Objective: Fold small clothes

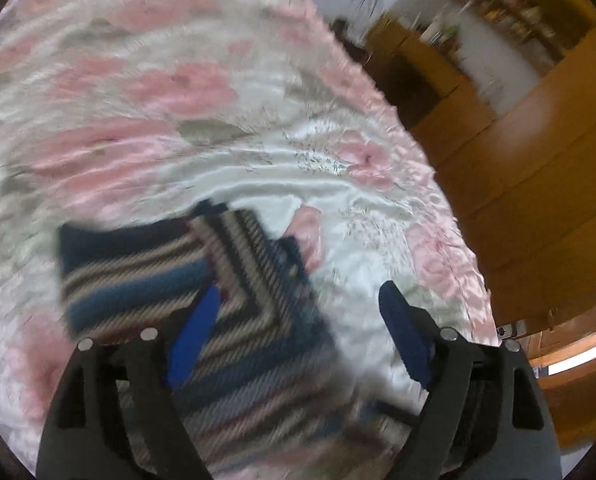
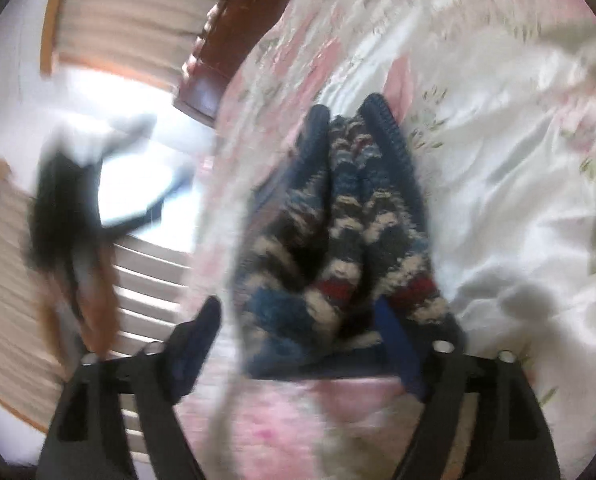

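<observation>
Left hand-held gripper (image 1: 300, 304) spread wide, gripping nothing; striped knit garment (image 1: 202, 288) partly folded under its left finger on the bed (image 1: 218, 92). Right hand-held gripper (image 2: 298, 316) also wide, garment bunched between its fingers, no pinch visible. Risk: loose folds spring apart.

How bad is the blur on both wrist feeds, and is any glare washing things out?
Left wrist view: motion smear across the striped blue-and-beige knitted garment and the pink floral bedspread, no strong glare. Right wrist view: heavier blur, the garment reads fuzzy, and the bright window at left is blown out white.
</observation>
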{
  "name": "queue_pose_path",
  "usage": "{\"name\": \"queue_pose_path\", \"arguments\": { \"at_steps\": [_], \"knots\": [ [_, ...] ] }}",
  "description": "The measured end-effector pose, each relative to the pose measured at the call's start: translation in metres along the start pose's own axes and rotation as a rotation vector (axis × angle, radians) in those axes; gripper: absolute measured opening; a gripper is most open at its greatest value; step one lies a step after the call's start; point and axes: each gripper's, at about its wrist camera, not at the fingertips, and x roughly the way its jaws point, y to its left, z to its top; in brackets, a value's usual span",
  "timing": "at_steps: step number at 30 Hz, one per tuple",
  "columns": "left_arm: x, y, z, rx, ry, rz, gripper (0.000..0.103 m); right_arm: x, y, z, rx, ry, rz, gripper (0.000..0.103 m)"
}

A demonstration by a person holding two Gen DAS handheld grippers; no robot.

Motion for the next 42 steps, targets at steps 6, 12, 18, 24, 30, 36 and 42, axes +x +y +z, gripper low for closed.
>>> {"name": "queue_pose_path", "arguments": {
  "at_steps": [6, 12, 18, 24, 30, 36, 42],
  "knots": [
    [-0.055, 0.056, -0.124, 0.005, -0.024, 0.001, 0.086, 0.032, 0.006, 0.042, 0.008, 0.232, -0.036, 0.091],
    [-0.065, 0.089, -0.211, -0.127, -0.021, -0.072, 0.086, 0.062, 0.036, 0.081, -0.089, 0.349, -0.17, 0.089],
    [-0.073, 0.105, -0.271, -0.176, -0.058, -0.183, 0.086, 0.081, 0.03, 0.095, -0.079, 0.4, -0.243, 0.053],
    [-0.058, 0.104, -0.264, -0.197, -0.058, -0.275, 0.086, 0.069, 0.041, 0.08, -0.174, 0.381, -0.307, 0.029],
    [-0.056, 0.086, -0.248, -0.126, -0.055, -0.33, 0.086, 0.031, 0.054, 0.08, -0.234, 0.329, -0.334, 0.027],
    [-0.037, 0.08, -0.214, -0.022, -0.1, -0.368, 0.086, 0.041, 0.022, 0.079, -0.174, 0.331, -0.375, 0.03],
    [-0.026, 0.102, -0.209, -0.12, -0.121, -0.483, 0.087, 0.047, 0.027, 0.102, -0.13, 0.313, -0.299, 0.065]
  ]
}}
